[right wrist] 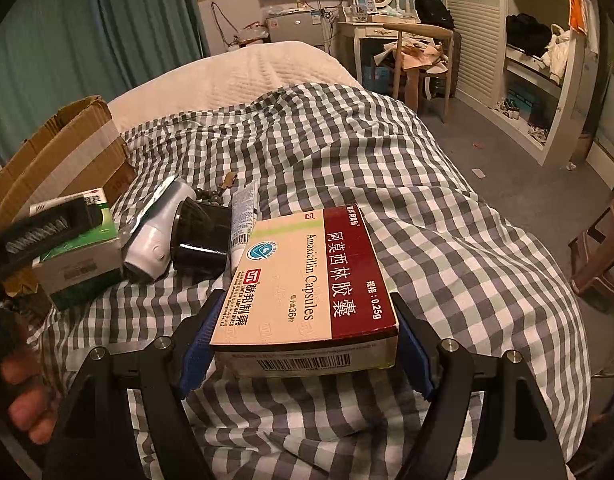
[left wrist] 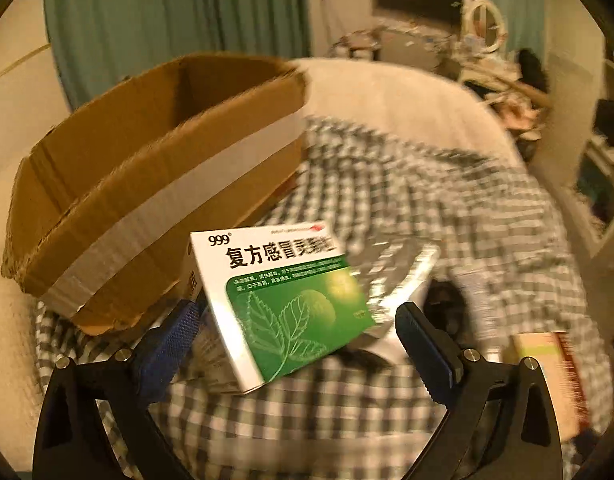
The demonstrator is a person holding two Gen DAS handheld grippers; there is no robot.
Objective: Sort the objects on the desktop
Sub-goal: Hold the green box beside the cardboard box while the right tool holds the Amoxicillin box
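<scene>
Right now, two grippers work over a bed with a checked sheet (right wrist: 347, 152). A brown carton (left wrist: 155, 168) sits on the bed, open at the top, with a pale strip of tape along its side.

The left gripper (left wrist: 299, 344) is just in front of the carton. A green box (left wrist: 283, 304) with leaves on it sits tilted between its fingers. One blue pad (left wrist: 175, 340) touches the box's left edge. The other pad looks apart from the box, so whether the fingers really pinch it cannot be told. The view is blurry. In the right wrist view, the same green box (right wrist: 83, 240) shows just in front of the carton, with a black finger across its top.

The right gripper (right wrist: 303, 340) is well to the right of the carton. Its fingers are closed narrow on a red and cream box (right wrist: 307, 280) of capsules, one blue pad (right wrist: 203, 336) on each long side. This box is held flat above the sheet.

Between the carton and the red and cream box lie a white gadget (right wrist: 155, 236), a black pot (right wrist: 203, 236) on its side, some dark beads (right wrist: 211, 196) and a white tube (right wrist: 243, 216). A hand (right wrist: 19, 392) shows at the left edge, below the carton.
</scene>
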